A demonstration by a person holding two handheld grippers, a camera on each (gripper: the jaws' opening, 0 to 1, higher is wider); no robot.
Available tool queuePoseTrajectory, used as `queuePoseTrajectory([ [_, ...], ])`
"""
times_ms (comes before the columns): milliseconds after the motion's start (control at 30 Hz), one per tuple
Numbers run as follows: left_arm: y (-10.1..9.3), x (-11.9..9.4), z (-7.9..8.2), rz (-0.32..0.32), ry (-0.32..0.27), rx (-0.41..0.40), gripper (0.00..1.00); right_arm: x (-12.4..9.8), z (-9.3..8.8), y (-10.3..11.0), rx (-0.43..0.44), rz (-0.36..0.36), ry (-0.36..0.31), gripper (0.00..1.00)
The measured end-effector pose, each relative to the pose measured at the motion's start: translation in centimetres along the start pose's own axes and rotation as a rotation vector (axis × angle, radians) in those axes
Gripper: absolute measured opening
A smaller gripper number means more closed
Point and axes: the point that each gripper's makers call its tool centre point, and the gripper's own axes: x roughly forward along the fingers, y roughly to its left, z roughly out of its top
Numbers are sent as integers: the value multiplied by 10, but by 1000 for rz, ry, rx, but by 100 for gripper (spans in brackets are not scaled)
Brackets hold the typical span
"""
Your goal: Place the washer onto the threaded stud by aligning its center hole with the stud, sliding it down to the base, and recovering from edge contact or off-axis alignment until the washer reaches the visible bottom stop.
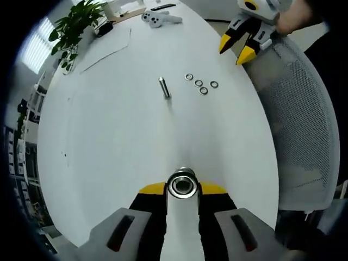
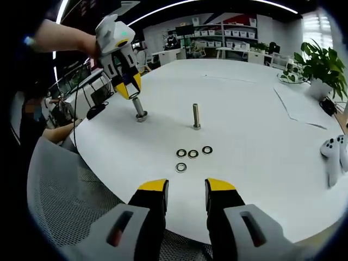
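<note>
Two threaded metal studs stand upright on the round white table (image 2: 255, 163). One stud (image 1: 164, 87) (image 2: 196, 116) is free near the table's middle. My left gripper (image 1: 182, 188) (image 2: 129, 89) is shut on the top of the other stud (image 1: 182, 185) (image 2: 139, 109), whose base rests on the table near its edge. Several flat steel washers (image 1: 200, 84) (image 2: 187, 156) lie loose in a small cluster beside the free stud. My right gripper (image 2: 187, 187) (image 1: 239, 48) is open and holds nothing, hovering at the table edge, short of the washers.
A grey mesh chair (image 1: 304, 119) (image 2: 65, 190) sits under my right gripper at the table edge. A white game controller (image 1: 160, 19) (image 2: 334, 152), a potted plant (image 1: 76, 27) (image 2: 321, 62) and a paper sheet (image 2: 304, 106) lie on the far side.
</note>
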Motion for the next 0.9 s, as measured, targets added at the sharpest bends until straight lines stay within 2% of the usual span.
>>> queuePoseTrajectory([
  [200,1,3,-5,4,14,6,19,1,-1,1,-5,3,2,30],
  [700,-1,14,-5,-12,29,6,19,0,1,0,2,1,-8,30],
  [900,-1,25,-8,-14,35,2,19,0,2,0,5,0,-11,30],
])
